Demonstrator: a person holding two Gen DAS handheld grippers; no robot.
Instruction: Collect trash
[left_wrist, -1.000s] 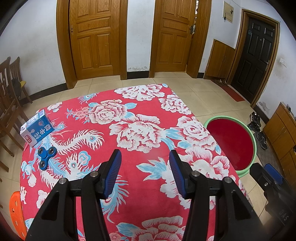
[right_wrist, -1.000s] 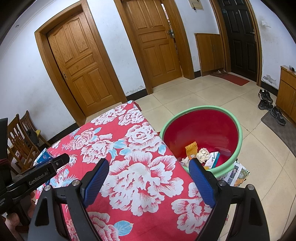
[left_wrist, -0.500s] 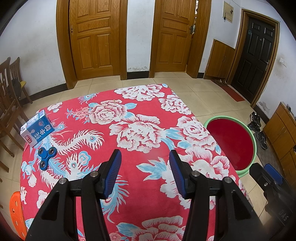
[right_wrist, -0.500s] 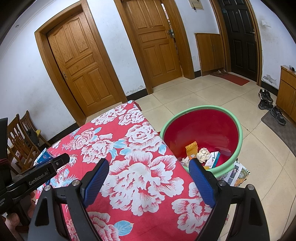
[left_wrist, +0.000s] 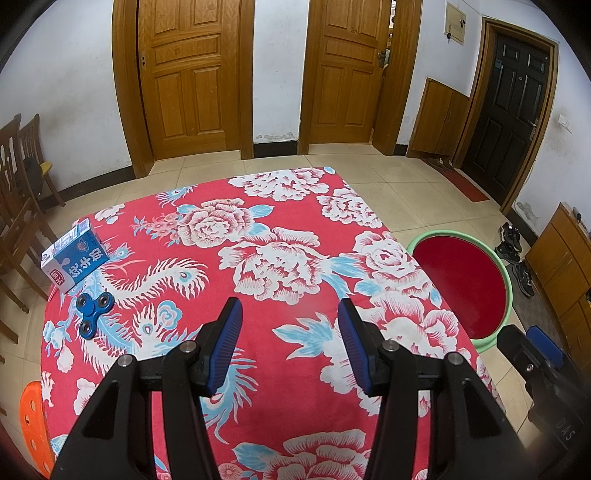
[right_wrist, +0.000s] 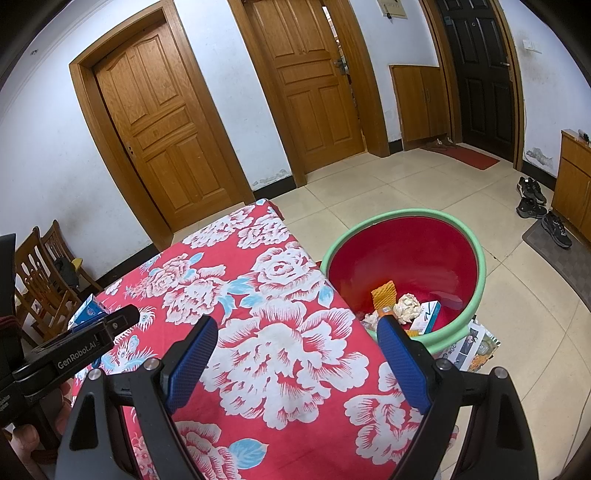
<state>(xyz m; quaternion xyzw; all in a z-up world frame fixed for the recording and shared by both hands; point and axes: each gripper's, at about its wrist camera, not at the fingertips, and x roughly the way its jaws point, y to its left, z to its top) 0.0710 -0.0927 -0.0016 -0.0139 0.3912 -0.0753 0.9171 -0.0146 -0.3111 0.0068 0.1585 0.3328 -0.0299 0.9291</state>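
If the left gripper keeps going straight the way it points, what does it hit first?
Most likely the bare floral tablecloth: nothing lies ahead of the left gripper. The milk carton and fidget spinner sit well off to its left.

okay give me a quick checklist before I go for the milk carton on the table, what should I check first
1. Left gripper empty, jaws apart: ok.
2. Right gripper empty, jaws apart: ok.
3. Milk carton in sight, lying at the table's far left corner, nothing on top of it: ok.
4. Path to the carton clear: not ok, the blue fidget spinner lies just in front of it, so a careless approach may knock it.
5. Basin on the floor beside the table, open, with room above the trash already inside: ok.
6. Carton empty or full: cannot tell.
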